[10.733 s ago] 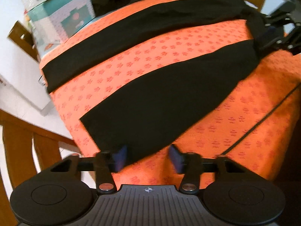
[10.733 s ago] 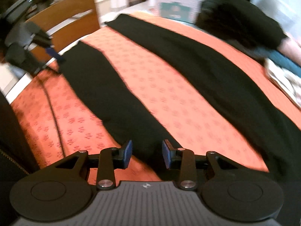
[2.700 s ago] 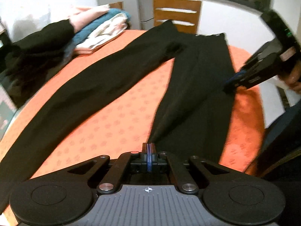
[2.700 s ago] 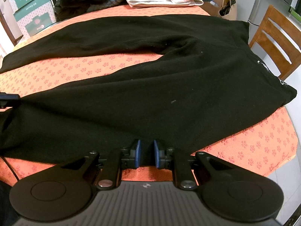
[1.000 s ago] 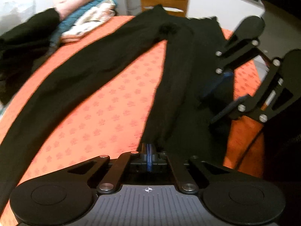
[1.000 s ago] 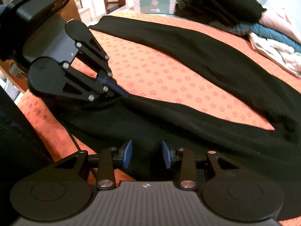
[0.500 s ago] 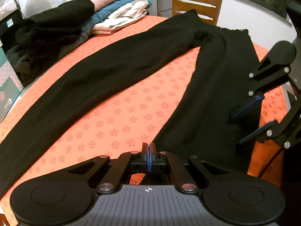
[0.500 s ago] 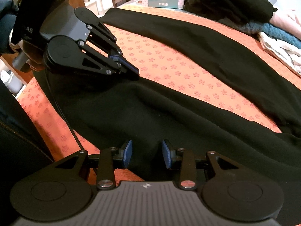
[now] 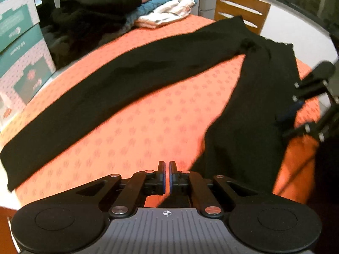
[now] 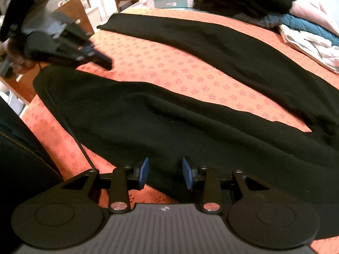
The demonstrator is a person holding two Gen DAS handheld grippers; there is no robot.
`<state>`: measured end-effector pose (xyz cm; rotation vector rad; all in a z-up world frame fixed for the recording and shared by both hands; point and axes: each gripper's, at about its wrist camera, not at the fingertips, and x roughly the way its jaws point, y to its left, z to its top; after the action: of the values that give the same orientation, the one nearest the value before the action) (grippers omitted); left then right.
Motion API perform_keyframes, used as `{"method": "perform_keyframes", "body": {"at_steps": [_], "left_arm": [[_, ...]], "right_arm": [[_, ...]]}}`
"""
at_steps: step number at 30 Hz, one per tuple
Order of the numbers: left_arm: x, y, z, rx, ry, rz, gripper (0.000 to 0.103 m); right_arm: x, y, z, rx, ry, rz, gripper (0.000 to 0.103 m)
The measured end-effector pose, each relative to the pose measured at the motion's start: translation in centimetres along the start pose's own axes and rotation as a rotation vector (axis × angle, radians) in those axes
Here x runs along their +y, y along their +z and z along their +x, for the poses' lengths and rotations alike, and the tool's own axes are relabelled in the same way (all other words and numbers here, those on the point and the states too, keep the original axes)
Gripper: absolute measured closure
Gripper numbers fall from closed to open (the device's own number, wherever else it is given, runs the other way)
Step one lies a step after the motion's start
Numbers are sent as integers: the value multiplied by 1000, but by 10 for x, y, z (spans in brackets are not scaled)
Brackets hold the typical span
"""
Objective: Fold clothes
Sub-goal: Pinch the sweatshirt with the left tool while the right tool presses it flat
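Note:
Black trousers (image 9: 131, 78) lie spread on the orange flowered table cover (image 9: 148, 127), legs apart in a V. The near leg (image 10: 169, 127) is rumpled along the front edge. My left gripper (image 9: 167, 176) hovers over the orange cloth beside that leg's hem, its jaws a narrow slit apart with nothing between them. It also shows in the right wrist view (image 10: 93, 57). My right gripper (image 10: 166, 172) is open and empty just above the near leg's front edge. It also shows in the left wrist view (image 9: 296, 114).
A pile of folded clothes (image 9: 161, 6) and a black garment (image 9: 91, 14) sit at the table's far side. Teal boxes (image 9: 19, 48) stand at the left. Wooden chairs (image 9: 239, 10) stand past the far edge, another one (image 10: 72, 10) by the left end.
My left gripper has let go of the trouser leg hem, opened slightly and moved left off the leg. My right gripper stays open over the near leg.

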<state>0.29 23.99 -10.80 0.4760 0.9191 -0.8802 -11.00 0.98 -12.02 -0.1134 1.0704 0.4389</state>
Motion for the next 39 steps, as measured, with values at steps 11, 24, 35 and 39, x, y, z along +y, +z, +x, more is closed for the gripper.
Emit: {"method": "perform_keyframes", "body": {"at_steps": [11,24,35,39], "left_arm": [[-23,-4,11,11,-31,91,75],[-7,-8,12,-30,-38,-22,99],[27,-18,13,-11,-1,-206,96],[37,-26,3,6,70,-224,98]], "right_arm": [[-2,-5,1,17,-15,18,63],[-1,-8,3,28,-23,23,63],[-3,-10,2,36,-28,31,63],[-5,-10,-5,21,-41,37,63]]}}
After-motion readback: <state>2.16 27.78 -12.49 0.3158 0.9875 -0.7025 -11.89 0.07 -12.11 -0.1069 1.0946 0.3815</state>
